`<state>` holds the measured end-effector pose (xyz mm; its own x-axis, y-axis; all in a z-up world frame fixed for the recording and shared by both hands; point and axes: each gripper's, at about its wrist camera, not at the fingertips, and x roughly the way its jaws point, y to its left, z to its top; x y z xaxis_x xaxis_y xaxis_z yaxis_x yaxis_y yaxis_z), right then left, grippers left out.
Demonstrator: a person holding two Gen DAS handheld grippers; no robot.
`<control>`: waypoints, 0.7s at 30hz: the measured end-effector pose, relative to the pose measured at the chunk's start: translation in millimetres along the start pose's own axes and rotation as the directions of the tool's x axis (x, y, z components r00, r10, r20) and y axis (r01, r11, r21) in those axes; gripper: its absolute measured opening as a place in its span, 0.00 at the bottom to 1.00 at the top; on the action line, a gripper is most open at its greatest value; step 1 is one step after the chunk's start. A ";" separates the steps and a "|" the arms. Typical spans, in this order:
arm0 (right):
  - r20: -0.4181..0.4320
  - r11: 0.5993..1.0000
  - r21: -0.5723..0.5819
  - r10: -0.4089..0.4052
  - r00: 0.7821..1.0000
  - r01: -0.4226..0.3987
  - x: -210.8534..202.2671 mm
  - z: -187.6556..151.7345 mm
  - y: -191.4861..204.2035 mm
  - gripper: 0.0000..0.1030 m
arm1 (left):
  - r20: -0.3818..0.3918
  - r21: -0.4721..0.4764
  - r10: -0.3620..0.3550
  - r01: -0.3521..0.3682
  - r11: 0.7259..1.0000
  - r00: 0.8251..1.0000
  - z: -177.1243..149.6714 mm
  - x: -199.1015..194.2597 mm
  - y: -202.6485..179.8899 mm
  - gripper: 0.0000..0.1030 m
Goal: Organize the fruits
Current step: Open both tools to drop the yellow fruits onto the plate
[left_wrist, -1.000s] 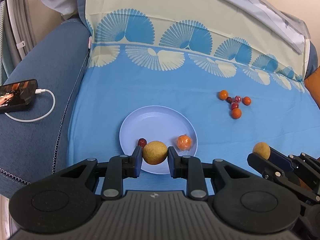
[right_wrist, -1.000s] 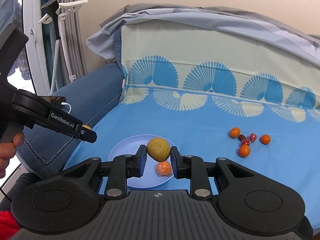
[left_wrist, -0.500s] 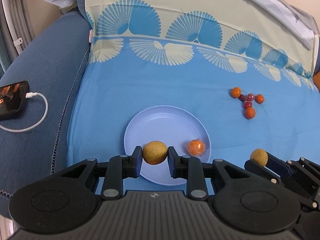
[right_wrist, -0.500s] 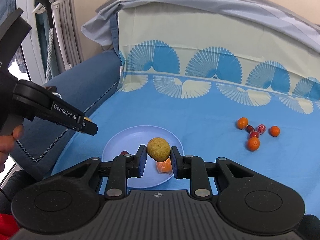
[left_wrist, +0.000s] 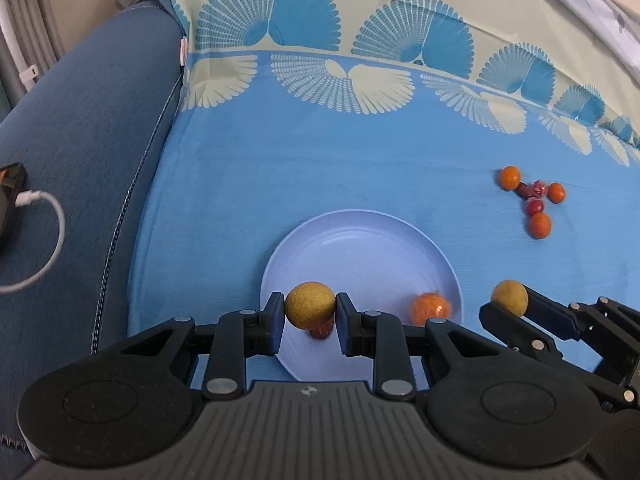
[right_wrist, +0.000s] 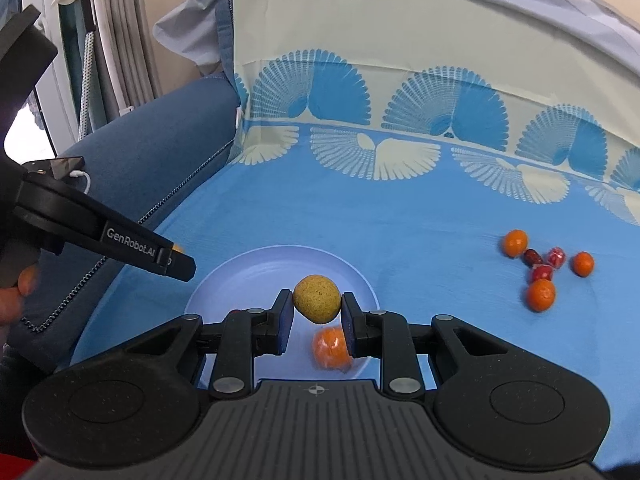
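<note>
A pale blue plate lies on the blue cloth; it also shows in the right wrist view. My left gripper is shut on a yellow-brown round fruit above the plate's near left rim. My right gripper is shut on a second yellow-brown fruit above the plate's near right side; that fruit also shows in the left wrist view. A wrapped orange and a small red fruit lie in the plate.
A cluster of small oranges and red fruits lies on the cloth to the right of the plate, seen too in the right wrist view. A phone with a white cable rests on the blue sofa arm at left.
Both grippers, each holding its fruit, have moved forward and lower over the plate. The red fruit now sits just under the left gripper's fruit.
</note>
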<state>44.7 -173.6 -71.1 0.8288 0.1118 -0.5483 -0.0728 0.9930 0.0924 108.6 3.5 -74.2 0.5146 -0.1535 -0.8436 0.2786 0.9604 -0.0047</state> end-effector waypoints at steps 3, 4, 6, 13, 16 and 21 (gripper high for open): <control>-0.020 1.000 -0.010 0.007 1.000 -0.007 18.5 -1.2 -2.0 0.26 | -0.012 0.007 -0.006 0.006 1.000 1.000 3.1 15.3 -0.2 0.29; -0.039 1.000 -0.002 0.010 0.999 -0.010 26.6 -2.2 -2.8 0.26 | -0.022 0.010 -0.008 0.009 1.000 1.000 3.6 23.0 -0.7 0.29; -0.078 1.000 0.006 0.020 0.997 -0.020 40.6 -4.2 -4.5 0.26 | -0.057 0.029 -0.001 0.002 1.000 0.998 4.8 39.6 -3.6 0.29; -0.159 0.999 -0.048 0.000 0.987 -0.007 72.7 -1.7 -7.6 0.45 | -0.125 0.116 -0.020 0.034 0.993 0.992 17.6 71.7 -14.4 0.82; -0.115 0.996 -0.077 -0.053 0.992 0.044 59.1 8.7 -10.7 0.87 | 0.012 0.118 0.010 -0.012 0.993 1.000 26.2 46.0 -14.0 1.00; -0.096 0.998 -0.061 -0.035 0.995 0.029 -0.7 -1.3 -10.5 0.99 | 0.030 0.156 0.065 -0.069 0.985 0.997 14.2 12.2 -16.9 1.00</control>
<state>44.2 -184.1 -72.8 0.7738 0.0805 -0.6283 -0.0830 0.9962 0.0254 121.7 -18.0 -76.8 0.5557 -0.0977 -0.8256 0.3658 0.9205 0.1373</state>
